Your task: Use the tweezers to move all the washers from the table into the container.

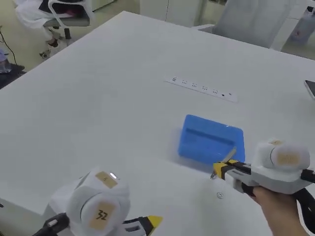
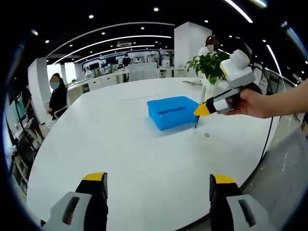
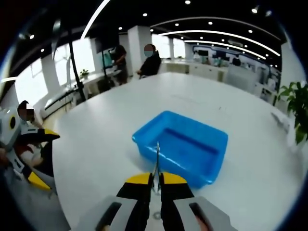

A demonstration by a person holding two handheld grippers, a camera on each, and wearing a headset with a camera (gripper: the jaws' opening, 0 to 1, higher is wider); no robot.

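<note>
A blue container stands on the white table. My right gripper hovers at its near rim, shut on thin metal tweezers. In the right gripper view the tweezers stick out from the closed jaws of the right gripper and point at the container. Whether their tips hold anything is too small to tell. One small washer lies on the table just in front of the container, also seen as the washer. My left gripper is open and empty, low at the front left.
A white power strip lies beyond the container. A dark phone sits at the table's right edge. Chairs stand past the far edges. A potted plant and several people are in the background.
</note>
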